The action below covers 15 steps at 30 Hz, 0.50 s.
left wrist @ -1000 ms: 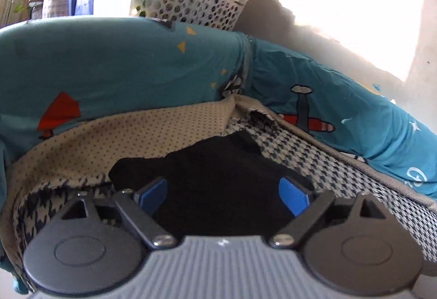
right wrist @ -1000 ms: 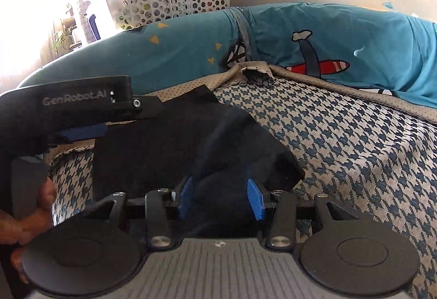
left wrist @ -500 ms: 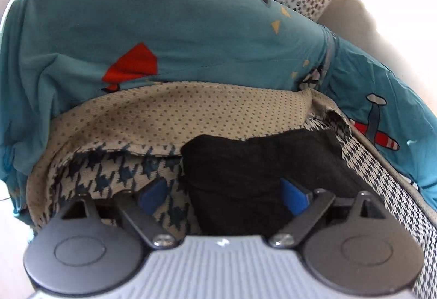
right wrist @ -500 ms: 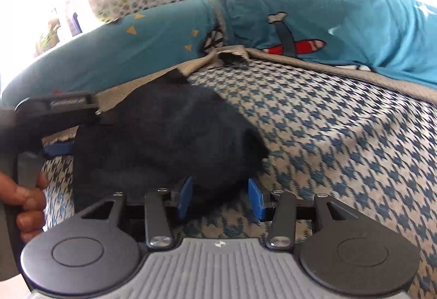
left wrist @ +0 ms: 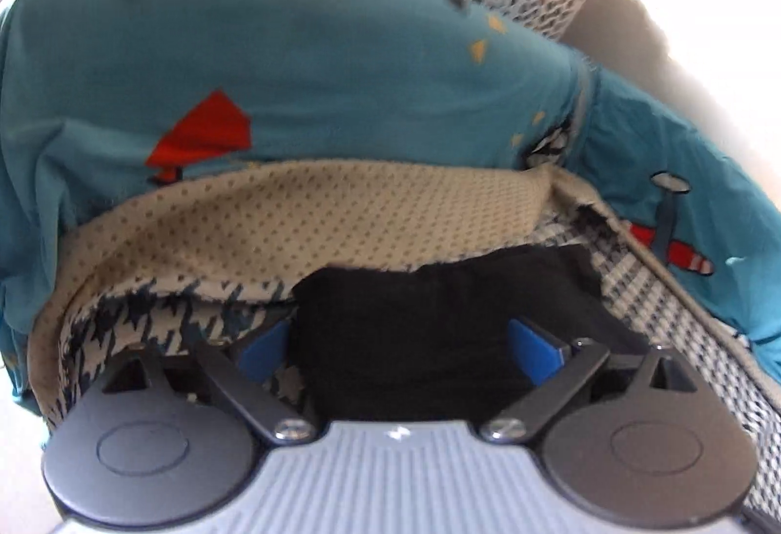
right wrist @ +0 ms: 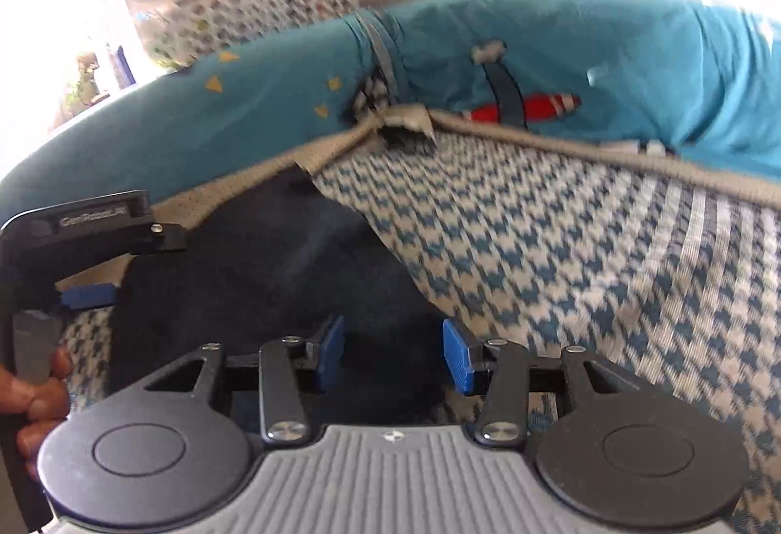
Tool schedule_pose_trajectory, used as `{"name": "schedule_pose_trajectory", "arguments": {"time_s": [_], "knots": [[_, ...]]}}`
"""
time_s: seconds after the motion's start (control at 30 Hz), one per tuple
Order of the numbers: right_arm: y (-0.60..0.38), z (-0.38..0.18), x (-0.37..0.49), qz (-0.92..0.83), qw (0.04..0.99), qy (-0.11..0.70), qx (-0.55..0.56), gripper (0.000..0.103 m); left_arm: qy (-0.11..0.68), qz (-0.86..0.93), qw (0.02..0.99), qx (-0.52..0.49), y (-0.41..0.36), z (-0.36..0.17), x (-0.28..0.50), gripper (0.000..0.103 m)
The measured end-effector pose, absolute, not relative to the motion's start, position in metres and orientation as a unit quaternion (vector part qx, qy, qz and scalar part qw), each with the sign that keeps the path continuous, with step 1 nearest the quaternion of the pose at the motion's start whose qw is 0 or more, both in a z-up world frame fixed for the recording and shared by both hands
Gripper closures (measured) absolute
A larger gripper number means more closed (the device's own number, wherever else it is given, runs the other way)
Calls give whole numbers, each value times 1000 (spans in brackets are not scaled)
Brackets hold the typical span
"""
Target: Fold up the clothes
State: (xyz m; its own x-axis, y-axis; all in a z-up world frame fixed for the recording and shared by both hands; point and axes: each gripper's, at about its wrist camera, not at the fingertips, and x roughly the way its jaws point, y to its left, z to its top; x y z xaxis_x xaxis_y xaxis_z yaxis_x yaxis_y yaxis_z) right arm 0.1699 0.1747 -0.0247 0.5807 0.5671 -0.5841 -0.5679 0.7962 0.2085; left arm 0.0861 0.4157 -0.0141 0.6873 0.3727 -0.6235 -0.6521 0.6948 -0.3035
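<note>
Left wrist view: left gripper (left wrist: 398, 351) spread wide, jaws just opened further, straddling the black garment (left wrist: 439, 319) without pinching it; garment flat on the houndstooth cover (left wrist: 683, 319), long axis across the frame.

Right wrist view: right gripper (right wrist: 393, 353) about half open, pads (right wrist: 459, 356) clear of the cloth; garment (right wrist: 273, 270) running away toward the teal bolster (right wrist: 610, 60).

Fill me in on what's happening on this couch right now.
A person holds a gripper in each hand over a black garment lying on a houndstooth cover. The left gripper has just been opening, its jaws wide with the cloth's edge between them, unpinched. The right gripper stands partly open over the same cloth. The fold looks nearly laid down.
</note>
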Motion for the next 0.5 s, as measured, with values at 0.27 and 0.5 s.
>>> {"name": "schedule_pose_trajectory", "arguments": {"time_s": [0.27, 0.5], "knots": [[164, -20, 167, 280, 903, 325, 18, 59, 268, 290, 879, -266, 416, -8, 82, 7], [165, 6, 109, 317, 909, 271, -8, 59, 280, 269, 889, -243, 405, 3, 79, 7]]}}
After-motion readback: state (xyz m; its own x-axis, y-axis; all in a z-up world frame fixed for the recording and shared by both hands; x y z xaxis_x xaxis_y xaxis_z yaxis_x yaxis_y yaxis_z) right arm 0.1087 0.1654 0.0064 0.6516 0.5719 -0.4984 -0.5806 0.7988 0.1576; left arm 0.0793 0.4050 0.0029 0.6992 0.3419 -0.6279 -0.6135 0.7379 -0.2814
